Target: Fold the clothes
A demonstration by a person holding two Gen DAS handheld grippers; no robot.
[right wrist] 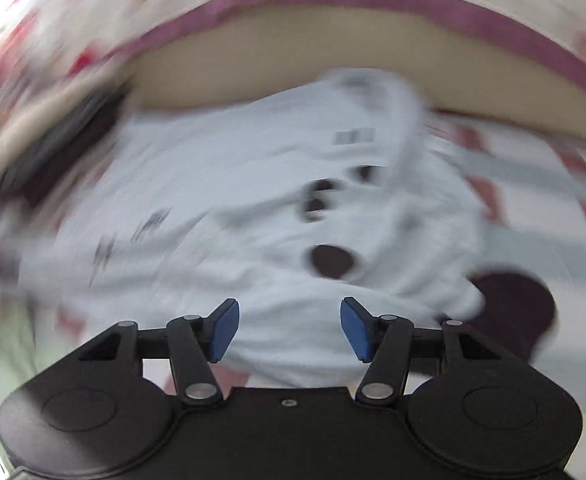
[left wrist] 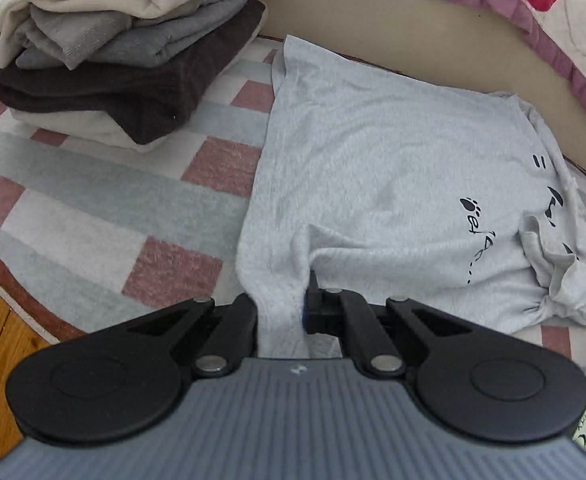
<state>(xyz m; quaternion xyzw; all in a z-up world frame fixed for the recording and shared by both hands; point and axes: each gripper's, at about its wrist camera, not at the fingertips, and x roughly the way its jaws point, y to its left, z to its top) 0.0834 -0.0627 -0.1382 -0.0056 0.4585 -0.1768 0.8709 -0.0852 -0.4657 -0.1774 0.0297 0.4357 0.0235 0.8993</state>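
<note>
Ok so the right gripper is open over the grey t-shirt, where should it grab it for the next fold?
Probably the near edge of the grey t-shirt, directly ahead of the open right gripper, coming down from above. The shirt lies flat on the checked blanket, so only a raised edge or wrinkle gives the pads something to pinch. The left gripper is already shut on the same edge, so matching it keeps the fold even.

A T-shirt [left wrist: 373,168] lies spread on a checked blanket [left wrist: 93,208]. A stack of folded clothes [left wrist: 105,56] sits on the blanket to its left. A patterned quilt [left wrist: 533,20] lies behind both.
</note>
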